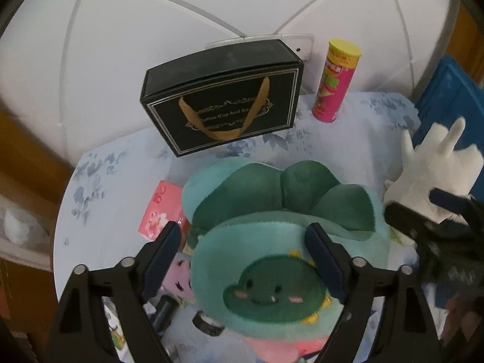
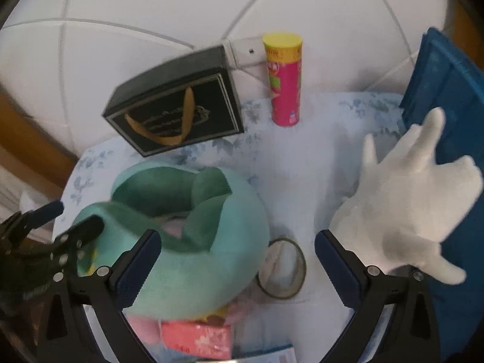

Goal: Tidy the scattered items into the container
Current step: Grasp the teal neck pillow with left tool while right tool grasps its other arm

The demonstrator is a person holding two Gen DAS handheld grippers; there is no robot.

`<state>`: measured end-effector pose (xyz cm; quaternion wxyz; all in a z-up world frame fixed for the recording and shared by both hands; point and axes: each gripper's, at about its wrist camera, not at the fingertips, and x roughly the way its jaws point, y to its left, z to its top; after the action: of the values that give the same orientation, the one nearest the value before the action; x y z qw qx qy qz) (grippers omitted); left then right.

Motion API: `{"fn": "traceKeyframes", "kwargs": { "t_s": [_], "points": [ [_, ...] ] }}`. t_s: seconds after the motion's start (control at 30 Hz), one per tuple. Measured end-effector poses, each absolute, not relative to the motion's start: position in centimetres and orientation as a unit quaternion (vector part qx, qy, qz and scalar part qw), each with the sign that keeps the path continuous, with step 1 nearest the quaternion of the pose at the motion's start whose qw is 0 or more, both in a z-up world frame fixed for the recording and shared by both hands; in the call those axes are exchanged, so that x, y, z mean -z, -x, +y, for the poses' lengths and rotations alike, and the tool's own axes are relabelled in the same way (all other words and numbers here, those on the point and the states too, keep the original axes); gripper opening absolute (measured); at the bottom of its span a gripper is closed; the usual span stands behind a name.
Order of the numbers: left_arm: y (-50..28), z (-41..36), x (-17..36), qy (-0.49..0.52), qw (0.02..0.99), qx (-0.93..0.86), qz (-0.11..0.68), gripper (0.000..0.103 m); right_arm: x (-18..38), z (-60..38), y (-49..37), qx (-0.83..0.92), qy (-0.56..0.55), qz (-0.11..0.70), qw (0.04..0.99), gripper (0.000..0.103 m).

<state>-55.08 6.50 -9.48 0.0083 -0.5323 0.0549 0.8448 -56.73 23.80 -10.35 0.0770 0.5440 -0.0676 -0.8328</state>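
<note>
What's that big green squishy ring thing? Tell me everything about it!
It's a plush neck pillow, soft teal fabric curved like a horseshoe, with darker green leaf-shaped flaps inside the curve and a smiling green dinosaur face with pink cheeks stitched on one end. It lies on the flowery cloth, over a pink packet and other small things. The left gripper is open, its fingers on either side of the face end; whether they touch it is unclear.

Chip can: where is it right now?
The chip can stands upright at the table's far edge against the wall, just right of the black gift box and left of the blue crate.
</note>
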Motion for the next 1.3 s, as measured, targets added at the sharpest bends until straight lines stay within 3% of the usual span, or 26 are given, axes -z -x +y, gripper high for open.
{"fn": "traceKeyframes", "kwargs": {
  "t_s": [0.1,0.33,0.47,0.57,0.67,1.3],
  "points": [
    [55.1,5.6,10.1,0.524,0.02,-0.85,0.048,0.102,13.1,23.4,58.2,0.817,-0.566,-0.083,0.073,0.103],
    [54.9,3.3,11.9,0.535,0.053,-0.843,0.003,0.103,19.5,22.2,59.0,0.77,-0.613,-0.145,0.103,0.102],
    [53.4,2.7,11.9,0.53,0.075,-0.844,-0.02,0.101,18.8,22.2,57.4,0.778,-0.603,-0.138,0.107,0.093],
    [51.2,3.0,11.9,0.53,0.093,-0.843,-0.023,0.093,17.9,22.0,55.1,0.791,-0.59,-0.126,0.106,0.09],
    [48.3,3.1,11.7,0.522,0.098,-0.847,-0.018,0.093,17.1,22.0,52.2,0.804,-0.572,-0.123,0.101,0.089],
    [36.4,1.3,15.0,0.518,0.076,-0.852,0.029,0.093,18.0,21.4,37.1,0.816,-0.545,-0.166,0.099,0.09]
  ]
}}
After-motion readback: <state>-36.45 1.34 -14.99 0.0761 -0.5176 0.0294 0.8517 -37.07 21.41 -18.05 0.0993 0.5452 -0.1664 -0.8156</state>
